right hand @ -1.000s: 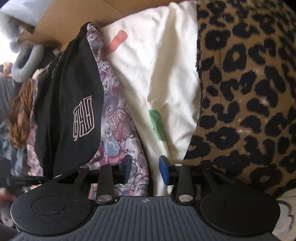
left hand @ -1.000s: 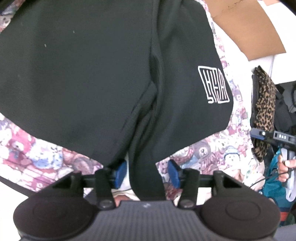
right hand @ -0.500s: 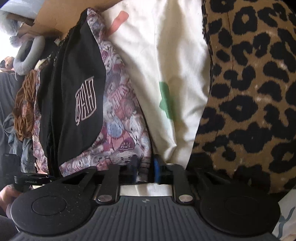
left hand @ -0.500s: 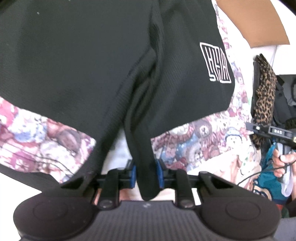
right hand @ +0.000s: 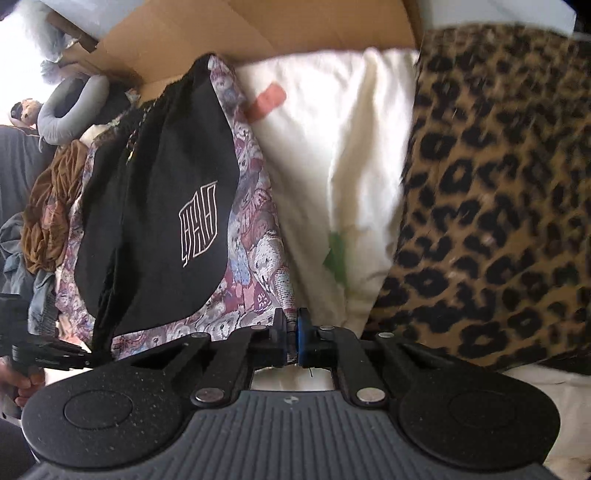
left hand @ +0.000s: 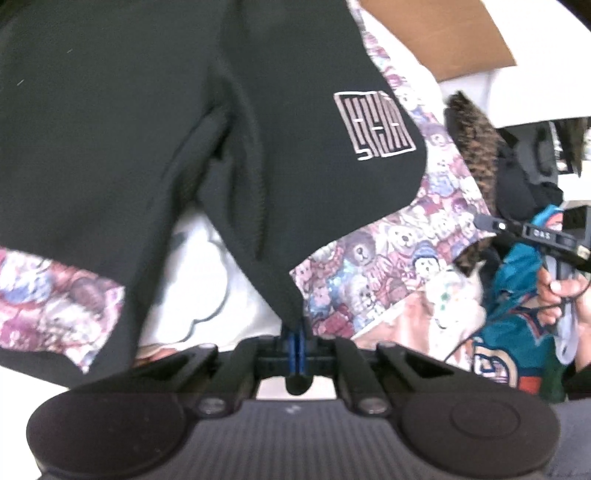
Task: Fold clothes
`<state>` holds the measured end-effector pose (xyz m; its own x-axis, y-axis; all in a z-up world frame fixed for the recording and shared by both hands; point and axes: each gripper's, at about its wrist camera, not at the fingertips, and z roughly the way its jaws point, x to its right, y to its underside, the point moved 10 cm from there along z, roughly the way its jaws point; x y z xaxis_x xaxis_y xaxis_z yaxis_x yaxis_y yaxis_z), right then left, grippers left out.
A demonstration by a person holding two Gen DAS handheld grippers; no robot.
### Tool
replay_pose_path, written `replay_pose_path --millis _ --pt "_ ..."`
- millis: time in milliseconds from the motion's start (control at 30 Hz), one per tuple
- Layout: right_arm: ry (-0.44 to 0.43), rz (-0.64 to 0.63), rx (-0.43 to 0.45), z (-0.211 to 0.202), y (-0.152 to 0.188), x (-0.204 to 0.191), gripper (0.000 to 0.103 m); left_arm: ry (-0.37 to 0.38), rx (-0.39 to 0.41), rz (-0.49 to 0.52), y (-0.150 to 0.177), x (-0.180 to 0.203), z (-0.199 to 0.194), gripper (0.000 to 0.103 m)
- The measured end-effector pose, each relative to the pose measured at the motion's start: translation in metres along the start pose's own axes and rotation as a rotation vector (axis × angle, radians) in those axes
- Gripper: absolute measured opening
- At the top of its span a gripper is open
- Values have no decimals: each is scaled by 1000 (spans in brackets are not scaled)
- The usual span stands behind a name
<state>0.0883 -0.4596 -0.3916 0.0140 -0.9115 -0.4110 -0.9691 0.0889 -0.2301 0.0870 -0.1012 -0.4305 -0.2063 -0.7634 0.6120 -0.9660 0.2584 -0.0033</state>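
Black shorts lie on the teddy-bear print fabric; left gripper has just clamped their crotch point. Right gripper pinches, apparently, the print fabric's edge beside the leopard-print garment. Lift both evenly, keeping tension.

The shorts lie on top of the teddy-print cloth, which sticks out past their near and right edges. In the right wrist view that cloth has the pillow just to its right, then the spotted fabric further right, overlapping the pillow. The cardboard sits at the far side, behind all of them. Far left there's a heap of clothes, I think, it's pretty small there.
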Motion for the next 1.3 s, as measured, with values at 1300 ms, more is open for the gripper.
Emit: replay_pose_path --millis 1300 --pt "14 -39 239 61 -123 -1 22 -141 46 -19 -48 -44 -30 34"
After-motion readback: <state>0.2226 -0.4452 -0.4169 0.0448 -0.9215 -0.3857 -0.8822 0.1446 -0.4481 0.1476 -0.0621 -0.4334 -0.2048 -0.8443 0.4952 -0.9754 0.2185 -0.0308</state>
